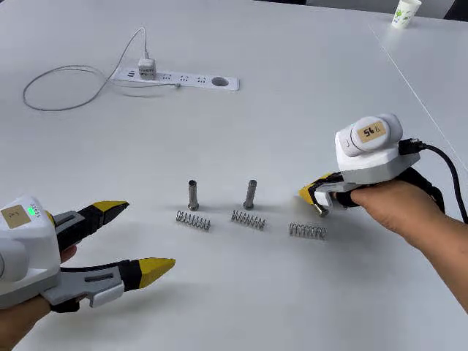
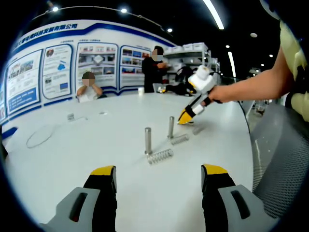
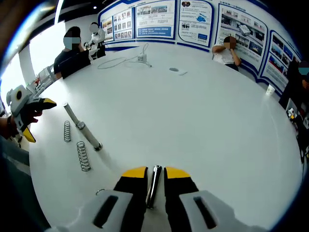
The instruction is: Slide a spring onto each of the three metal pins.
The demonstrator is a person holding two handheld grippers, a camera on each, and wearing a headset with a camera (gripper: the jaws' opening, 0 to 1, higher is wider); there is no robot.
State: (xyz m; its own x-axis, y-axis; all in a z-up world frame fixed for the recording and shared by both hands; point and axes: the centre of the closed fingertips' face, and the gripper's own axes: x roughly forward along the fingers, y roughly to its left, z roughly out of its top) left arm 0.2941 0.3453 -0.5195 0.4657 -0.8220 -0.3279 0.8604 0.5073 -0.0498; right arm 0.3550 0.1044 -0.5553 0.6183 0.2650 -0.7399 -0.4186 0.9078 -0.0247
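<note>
Two metal pins stand upright on the white table, one (image 1: pixel 193 194) on the left and one (image 1: pixel 250 194) to its right. A spring (image 1: pixel 193 220) lies in front of the left pin, a second spring (image 1: pixel 248 219) lies in front of the other, and a third spring (image 1: pixel 307 231) lies further right. My right gripper (image 1: pixel 316 199) is low over the table just above the third spring, shut on a third metal pin (image 3: pixel 153 186). My left gripper (image 1: pixel 135 238) is at the lower left, open and holding nothing, facing the pins (image 2: pixel 148 140) from a distance.
A white power strip (image 1: pixel 179 78) with a plugged charger and a looped cable (image 1: pixel 58 88) lies at the back left. A paper cup (image 1: pixel 405 12) stands at the far right corner. People sit and stand at the table's far side (image 2: pixel 89 87).
</note>
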